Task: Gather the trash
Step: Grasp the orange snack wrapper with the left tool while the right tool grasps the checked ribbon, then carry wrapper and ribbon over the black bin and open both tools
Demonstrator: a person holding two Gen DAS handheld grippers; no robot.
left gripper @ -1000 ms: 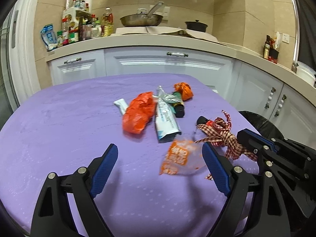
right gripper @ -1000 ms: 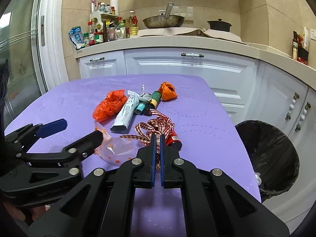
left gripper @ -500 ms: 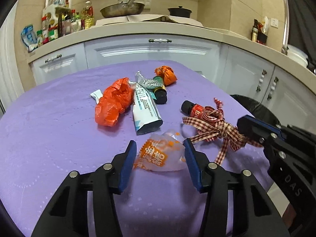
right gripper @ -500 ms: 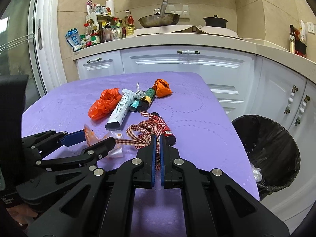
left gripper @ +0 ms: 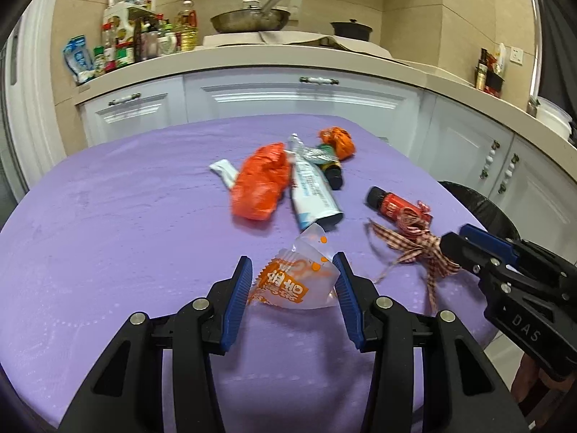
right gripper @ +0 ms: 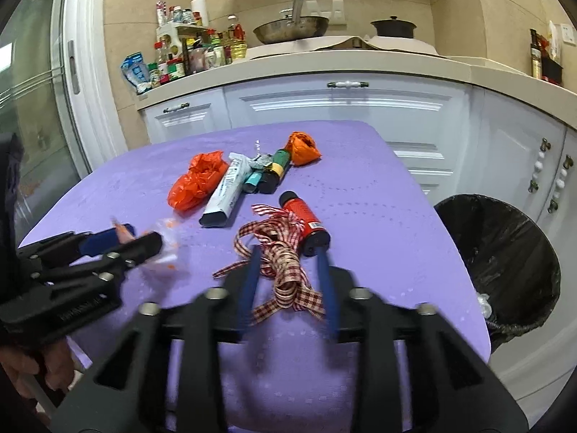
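Left wrist view: the left tongs (left gripper: 292, 274) clamp a clear orange-printed wrapper (left gripper: 294, 281) at the near edge of the purple counter (left gripper: 119, 223). The right tongs (right gripper: 288, 256) are opening around a checked ribbon (right gripper: 285, 270) without pressing it; a red bottle (right gripper: 304, 222) lies touching the ribbon. A black-lined bin (right gripper: 505, 252) stands beside the counter.

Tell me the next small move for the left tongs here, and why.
Probably lift the clear orange-printed wrapper off the purple tablecloth and carry it toward the black-lined bin. The left tongs already bracket the wrapper, pads at both its edges, and the bin stands open beside the table. The right tongs are opening around the checked ribbon.
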